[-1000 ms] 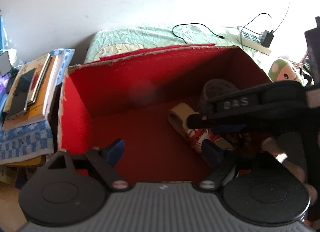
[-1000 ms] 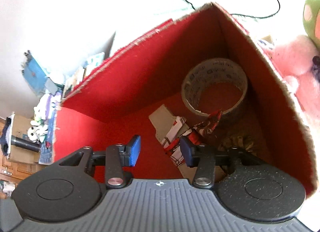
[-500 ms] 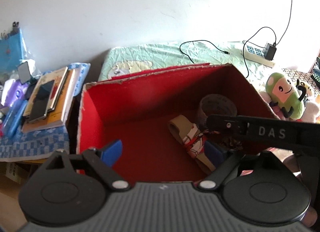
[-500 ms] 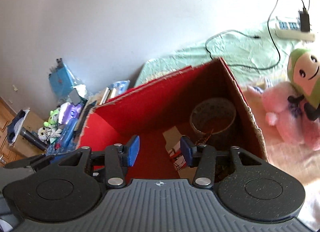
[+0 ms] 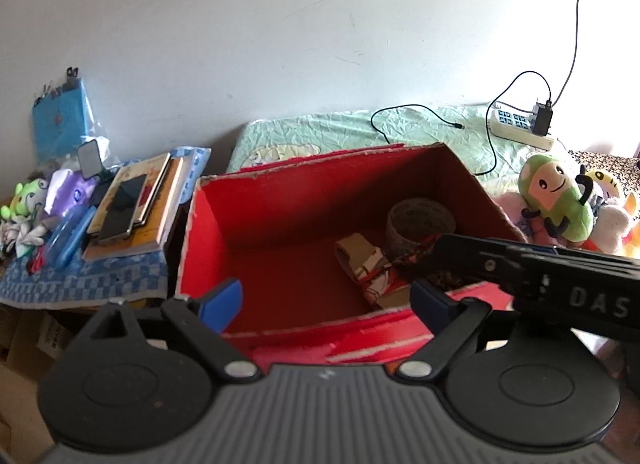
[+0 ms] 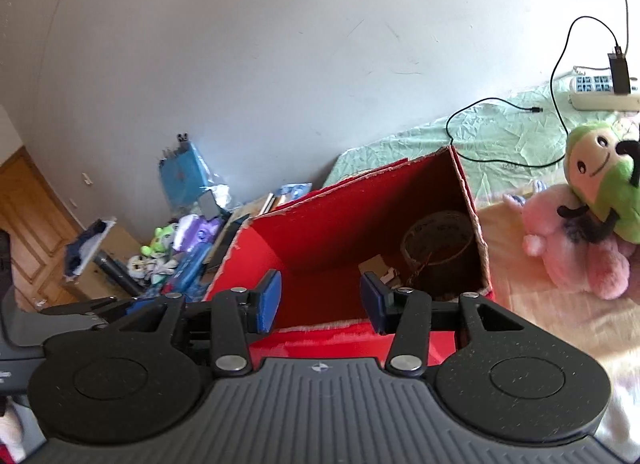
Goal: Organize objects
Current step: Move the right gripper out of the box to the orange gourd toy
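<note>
Red box now seen from farther back; both grippers have pulled up and out. Left gripper jaws opening, empty; right gripper jaws apart, empty. Tape roll and wrapped item lie inside box; drop looks done.

"DAS" stands on the right claw.

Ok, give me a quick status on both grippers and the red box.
Left gripper empty, jaws opening. Right gripper open, empty. Red box holds tape roll and a small wrapped packet. Nothing blocking the box.
</note>
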{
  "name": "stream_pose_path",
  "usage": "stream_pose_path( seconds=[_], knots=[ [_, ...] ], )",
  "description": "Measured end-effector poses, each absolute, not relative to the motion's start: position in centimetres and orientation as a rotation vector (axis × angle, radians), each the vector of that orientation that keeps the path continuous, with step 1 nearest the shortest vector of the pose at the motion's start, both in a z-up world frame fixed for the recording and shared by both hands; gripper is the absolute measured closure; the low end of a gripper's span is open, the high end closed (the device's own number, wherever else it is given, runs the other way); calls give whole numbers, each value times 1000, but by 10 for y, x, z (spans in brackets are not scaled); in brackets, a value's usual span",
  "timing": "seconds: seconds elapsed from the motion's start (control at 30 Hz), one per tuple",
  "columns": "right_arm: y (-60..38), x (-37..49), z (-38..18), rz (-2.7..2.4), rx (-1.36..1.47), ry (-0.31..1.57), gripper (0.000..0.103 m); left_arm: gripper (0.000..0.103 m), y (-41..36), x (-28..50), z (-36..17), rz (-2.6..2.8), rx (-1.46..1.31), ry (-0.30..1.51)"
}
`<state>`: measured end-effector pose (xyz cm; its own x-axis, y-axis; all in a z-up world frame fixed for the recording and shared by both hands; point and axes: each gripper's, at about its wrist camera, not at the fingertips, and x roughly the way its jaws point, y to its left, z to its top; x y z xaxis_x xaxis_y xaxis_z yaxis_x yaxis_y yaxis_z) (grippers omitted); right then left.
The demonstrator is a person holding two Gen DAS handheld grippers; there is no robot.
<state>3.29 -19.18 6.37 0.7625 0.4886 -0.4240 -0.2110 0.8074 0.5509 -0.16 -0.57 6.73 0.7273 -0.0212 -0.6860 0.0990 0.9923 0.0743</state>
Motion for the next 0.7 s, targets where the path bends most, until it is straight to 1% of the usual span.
stream_pose_path(
  seconds=[0.33, 0.7],
  knots=[
    [-218, 9, 45, 455, 604, 660, 55, 11, -23, -42, 64, -14, 90, 761],
    [-225, 5, 1, 465, 680, 826, 55, 12, -21, -78, 47, 3, 50, 787]
  ],
)
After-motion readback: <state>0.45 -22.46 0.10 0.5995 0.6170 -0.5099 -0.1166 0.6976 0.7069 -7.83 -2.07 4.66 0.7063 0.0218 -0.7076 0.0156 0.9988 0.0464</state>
